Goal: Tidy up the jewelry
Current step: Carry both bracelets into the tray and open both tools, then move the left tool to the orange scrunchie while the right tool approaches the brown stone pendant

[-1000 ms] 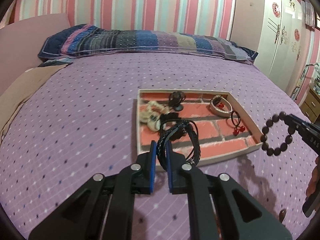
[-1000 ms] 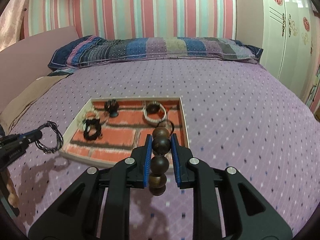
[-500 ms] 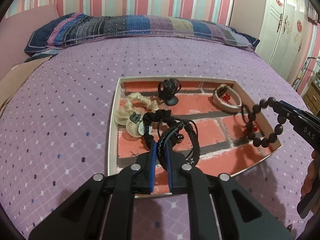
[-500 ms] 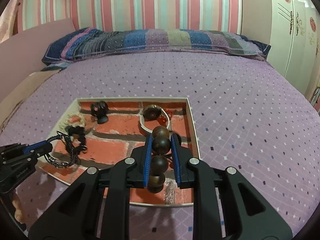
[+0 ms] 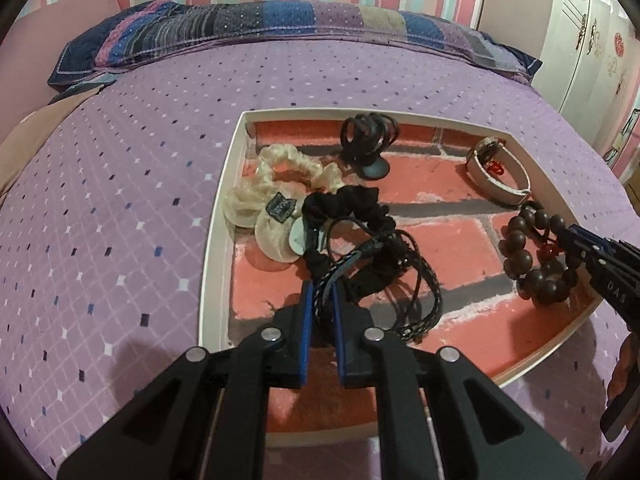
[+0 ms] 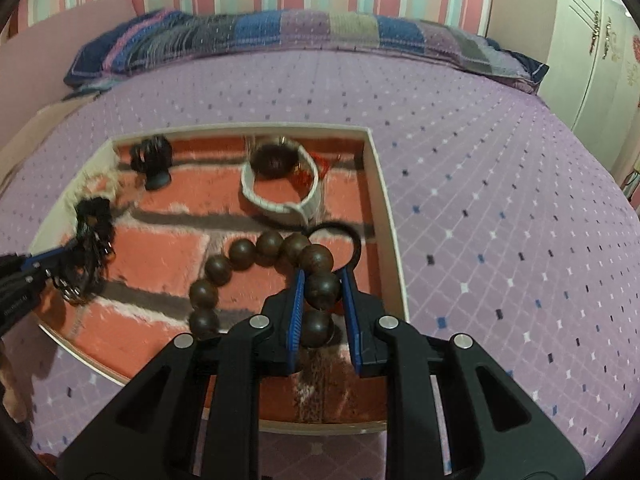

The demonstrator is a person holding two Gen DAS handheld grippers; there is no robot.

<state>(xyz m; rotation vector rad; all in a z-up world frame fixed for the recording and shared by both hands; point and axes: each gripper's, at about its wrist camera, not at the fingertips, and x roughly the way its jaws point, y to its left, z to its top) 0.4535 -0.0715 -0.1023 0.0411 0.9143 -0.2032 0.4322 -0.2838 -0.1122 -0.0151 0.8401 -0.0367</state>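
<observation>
A shallow square tray (image 5: 218,236) with a white rim and a brick-pattern pile lining lies on the bed (image 5: 120,184), which is covered in a lilac quilt with small diamond dots.

Left gripper (image 5: 320,300): blue pads pressed together on a black braided cord bracelet (image 5: 404,280), pinching it near the near-left part of the tray. The cord loops spill to the right over the lining; whether they rest on it cannot be told.

Right gripper (image 6: 323,284): pads closed on a dark brown wooden bead bracelet (image 6: 240,256), one round glossy bead held between them. The remaining beads curve away to the left over the tray's near-right area. In the left wrist view the same bracelet (image 5: 524,256) sits at the tray's right side with the right gripper (image 5: 568,240) on it.

Other contents of the tray:
- cream ruffled fabric scrunchie (image 5: 272,200), far left, with a dark label;
- black ruffled scrunchie (image 5: 352,204), just beside the cream one;
- black ringed item on a round grey base (image 5: 368,144), upright at the far edge;
- white band bracelet (image 5: 500,176), far right, with a small red piece inside its loop;
- thin black elastic loop (image 6: 340,232), partly hidden behind the beads.

A striped patchwork pillow (image 5: 280,28) lies along the far end of the bed.
</observation>
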